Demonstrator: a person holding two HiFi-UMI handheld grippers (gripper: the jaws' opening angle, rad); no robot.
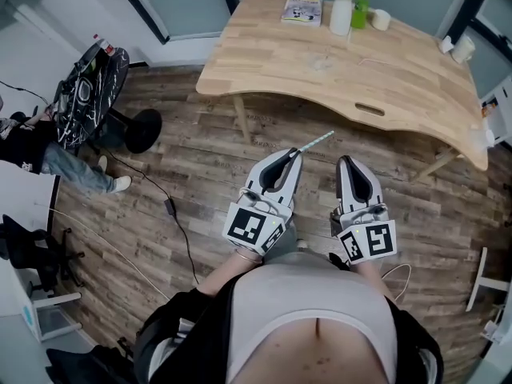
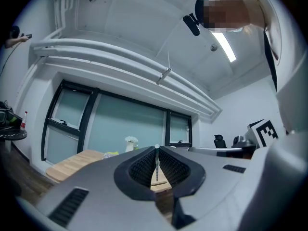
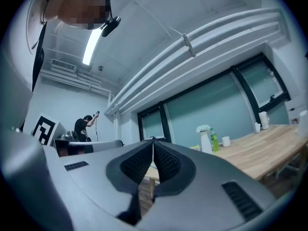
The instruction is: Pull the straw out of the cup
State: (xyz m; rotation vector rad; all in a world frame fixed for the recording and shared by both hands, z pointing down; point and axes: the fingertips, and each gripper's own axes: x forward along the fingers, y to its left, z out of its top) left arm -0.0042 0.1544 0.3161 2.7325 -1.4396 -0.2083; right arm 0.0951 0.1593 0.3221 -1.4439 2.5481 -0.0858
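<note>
- A pale wooden table [image 1: 400, 70] stands on a plank floor [image 1: 200, 142].
- At the table's far edge are a white vase of white flowers [image 1: 342, 10], a green bottle [image 1: 360, 12] touching it, and a booklet [image 1: 302, 9] lying flat to their left.
- A round black stool [image 1: 142, 130] stands left of the table.
- A black cable [image 1: 180, 230] trails across the floor.
- A person in jeans [image 1: 80, 174] sits at the left edge.
- Dark-framed windows [image 2: 130, 119] line the wall.
- A strip light [image 3: 91, 44] glows overhead.
</note>
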